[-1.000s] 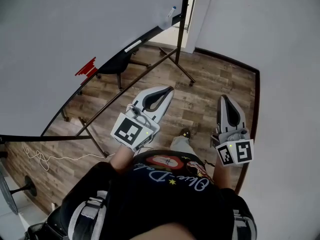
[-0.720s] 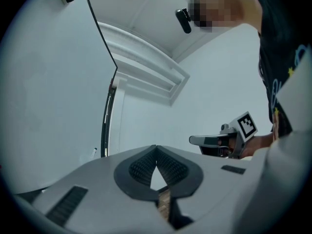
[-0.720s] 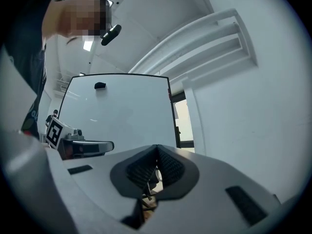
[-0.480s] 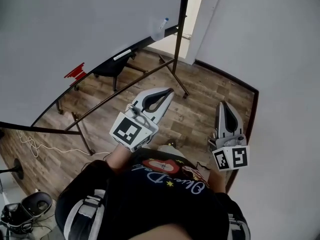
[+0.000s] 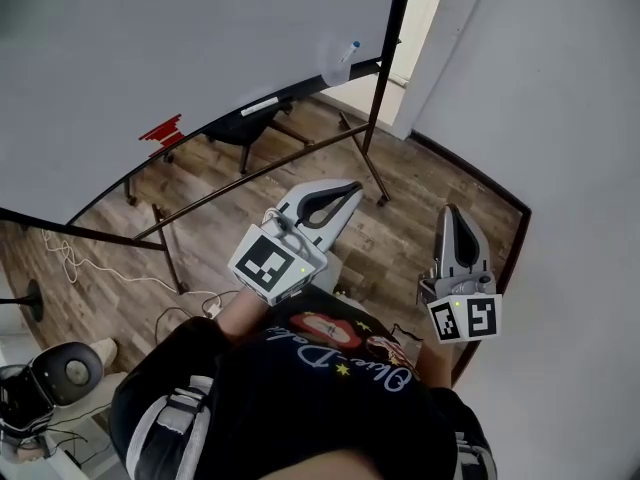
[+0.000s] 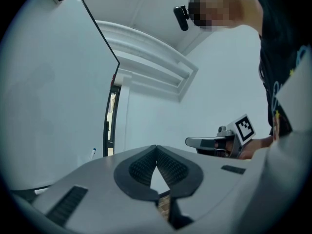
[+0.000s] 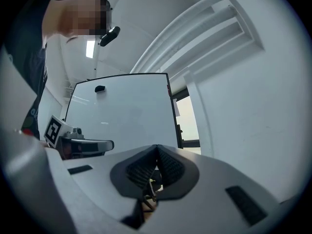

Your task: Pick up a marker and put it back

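Observation:
A blue-capped marker (image 5: 350, 48) stands in a clear holder at the lower right corner of the whiteboard (image 5: 150, 48); the left gripper view shows this marker (image 6: 93, 152) small and far off. A white marker (image 5: 262, 106) lies on the board's tray, with a red eraser (image 5: 160, 133) further left. My left gripper (image 5: 350, 188) is shut and empty, held level over the floor well short of the board. My right gripper (image 5: 450, 214) is shut and empty too, beside the right wall. Each gripper view shows its own jaws closed, left gripper (image 6: 156, 147) and right gripper (image 7: 156, 146).
The whiteboard's black stand legs (image 5: 372, 173) cross the wooden floor ahead. A black chair (image 5: 245, 128) sits under the board. A white cable (image 5: 70, 263) trails at left, and a dark round device (image 5: 60, 373) lies at bottom left. A doorway (image 5: 400, 63) opens beyond the board.
The person has shifted along the floor, so the board and stand sit differently in view and the dark device has appeared at bottom left. Both grippers stayed shut and moved with the person.

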A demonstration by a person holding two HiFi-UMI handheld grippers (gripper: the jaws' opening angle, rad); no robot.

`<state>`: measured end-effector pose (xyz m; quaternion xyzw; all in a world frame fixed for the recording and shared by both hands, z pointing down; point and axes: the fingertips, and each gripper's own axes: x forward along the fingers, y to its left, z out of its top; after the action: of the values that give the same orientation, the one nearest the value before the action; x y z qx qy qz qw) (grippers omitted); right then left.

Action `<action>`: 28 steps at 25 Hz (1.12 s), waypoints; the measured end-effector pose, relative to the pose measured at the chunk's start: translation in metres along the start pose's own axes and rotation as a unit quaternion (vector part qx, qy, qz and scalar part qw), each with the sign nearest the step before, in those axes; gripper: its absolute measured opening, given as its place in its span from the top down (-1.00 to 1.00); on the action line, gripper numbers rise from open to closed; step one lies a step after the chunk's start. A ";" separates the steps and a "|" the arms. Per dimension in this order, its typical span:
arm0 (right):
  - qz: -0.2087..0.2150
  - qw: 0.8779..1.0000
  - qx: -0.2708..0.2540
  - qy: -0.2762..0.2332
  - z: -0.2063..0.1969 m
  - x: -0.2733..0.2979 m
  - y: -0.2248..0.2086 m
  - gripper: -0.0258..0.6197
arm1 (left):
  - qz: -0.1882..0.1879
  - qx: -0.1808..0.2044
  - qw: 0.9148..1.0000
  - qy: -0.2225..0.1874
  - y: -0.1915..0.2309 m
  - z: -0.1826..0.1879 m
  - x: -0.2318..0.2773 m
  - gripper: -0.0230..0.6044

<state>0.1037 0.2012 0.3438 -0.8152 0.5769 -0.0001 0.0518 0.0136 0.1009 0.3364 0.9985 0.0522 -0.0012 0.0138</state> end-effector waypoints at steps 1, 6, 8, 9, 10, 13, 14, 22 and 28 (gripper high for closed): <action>0.005 1.000 0.000 0.000 0.000 0.004 0.000 0.92 | 0.002 0.000 1.000 0.002 0.002 -0.002 0.002 0.92; 0.020 1.000 -0.002 0.002 -0.002 0.022 -0.007 0.92 | 0.005 -0.004 1.000 0.002 0.012 -0.006 0.017 0.92; 0.025 1.000 0.000 0.001 -0.003 0.031 -0.012 0.92 | 0.008 -0.004 1.000 -0.001 0.019 -0.005 0.025 0.92; 0.029 1.000 0.000 0.001 -0.002 0.036 -0.014 0.92 | 0.011 -0.003 1.000 -0.001 0.023 -0.005 0.029 0.92; 0.034 0.999 -0.001 0.001 -0.002 0.041 -0.015 0.92 | 0.013 -0.001 1.000 -0.001 0.028 -0.005 0.033 0.92; 0.045 0.999 -0.003 0.000 -0.002 0.060 -0.022 0.92 | 0.019 0.002 1.000 -0.005 0.042 -0.004 0.043 0.92; 0.048 0.999 -0.003 -0.001 -0.002 0.067 -0.024 0.92 | 0.022 0.002 1.000 -0.007 0.047 -0.004 0.047 0.92; 0.077 0.997 -0.008 0.009 -0.006 0.120 -0.048 0.92 | 0.045 0.000 0.999 -0.013 0.089 -0.003 0.084 0.92; 0.093 0.995 -0.005 0.015 -0.009 0.162 -0.059 0.92 | 0.064 0.001 0.998 -0.008 0.123 -0.004 0.100 0.92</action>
<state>0.2127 0.0671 0.3478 -0.7579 0.6512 -0.0048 0.0385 0.1261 -0.0105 0.3430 0.9998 -0.0120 -0.0087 0.0135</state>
